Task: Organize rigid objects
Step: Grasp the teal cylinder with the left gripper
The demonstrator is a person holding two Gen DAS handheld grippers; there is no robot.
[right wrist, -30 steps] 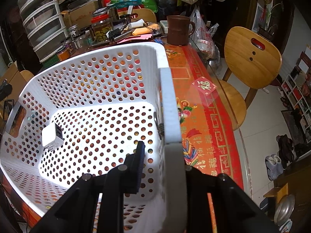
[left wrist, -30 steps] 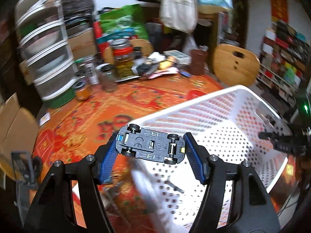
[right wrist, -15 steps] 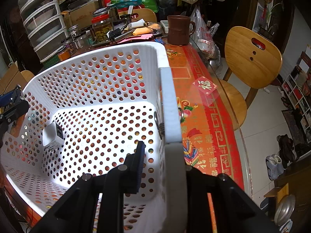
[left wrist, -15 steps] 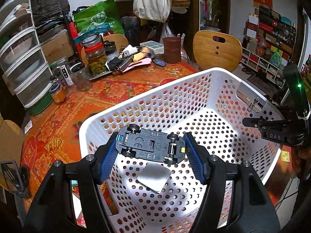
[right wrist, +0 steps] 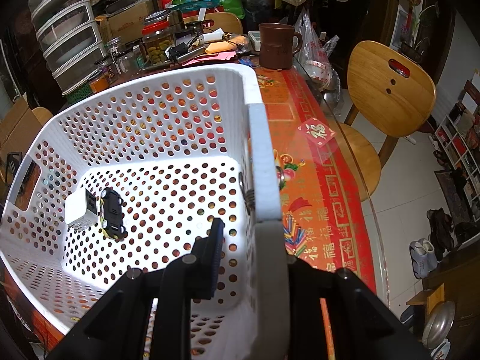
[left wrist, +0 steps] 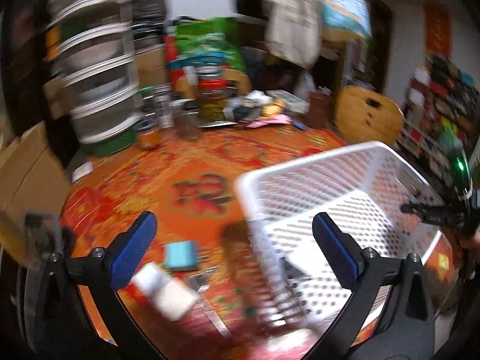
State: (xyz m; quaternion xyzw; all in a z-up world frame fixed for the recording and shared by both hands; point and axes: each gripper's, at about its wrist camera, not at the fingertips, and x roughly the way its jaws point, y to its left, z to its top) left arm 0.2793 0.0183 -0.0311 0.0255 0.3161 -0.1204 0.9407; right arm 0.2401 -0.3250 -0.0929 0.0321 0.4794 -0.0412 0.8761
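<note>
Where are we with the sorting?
Done: the toy car and white charger lie in the basket. In hand: the right gripper clamps the basket wall; the left gripper is open, empty. Left: a teal item and white bottle on the table, both blurred.

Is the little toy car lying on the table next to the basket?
No, the toy car lies upside down inside the white basket, right beside a white charger block.

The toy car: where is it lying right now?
In the right wrist view, the toy car lies wheels-up on the floor of the white basket, toward its left side, right beside the white charger block.
</note>
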